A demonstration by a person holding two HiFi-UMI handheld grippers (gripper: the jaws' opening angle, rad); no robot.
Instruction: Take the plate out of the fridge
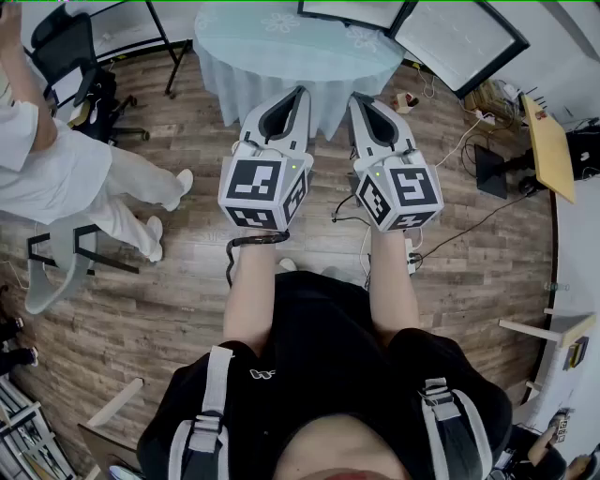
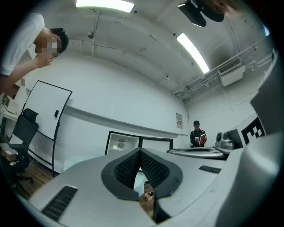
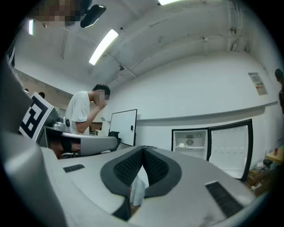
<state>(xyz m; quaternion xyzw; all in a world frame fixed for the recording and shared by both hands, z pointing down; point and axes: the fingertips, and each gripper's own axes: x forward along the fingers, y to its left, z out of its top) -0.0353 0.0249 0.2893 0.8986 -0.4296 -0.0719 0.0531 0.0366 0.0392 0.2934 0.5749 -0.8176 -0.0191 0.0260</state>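
The fridge (image 3: 190, 142) stands against the far white wall with its door (image 3: 230, 146) swung open to the right. A small white thing (image 3: 181, 144) lies on a shelf inside, too small to name. The left gripper view shows the same open fridge (image 2: 122, 142) far off. In the head view both grippers are held side by side above the wooden floor, pointing at the fridge (image 1: 356, 11) beyond a round table. My left gripper (image 1: 302, 92) (image 2: 140, 150) is shut with nothing in it. My right gripper (image 1: 357, 97) (image 3: 143, 149) is likewise shut and holds nothing.
A round table with a pale cloth (image 1: 281, 47) stands between me and the fridge. At the left are a person in white (image 1: 56, 178) and an office chair (image 1: 70, 56). Cables (image 1: 469, 225) cross the floor on the right, near a yellow board (image 1: 548, 145). Another person in black (image 2: 198, 135) stands far off.
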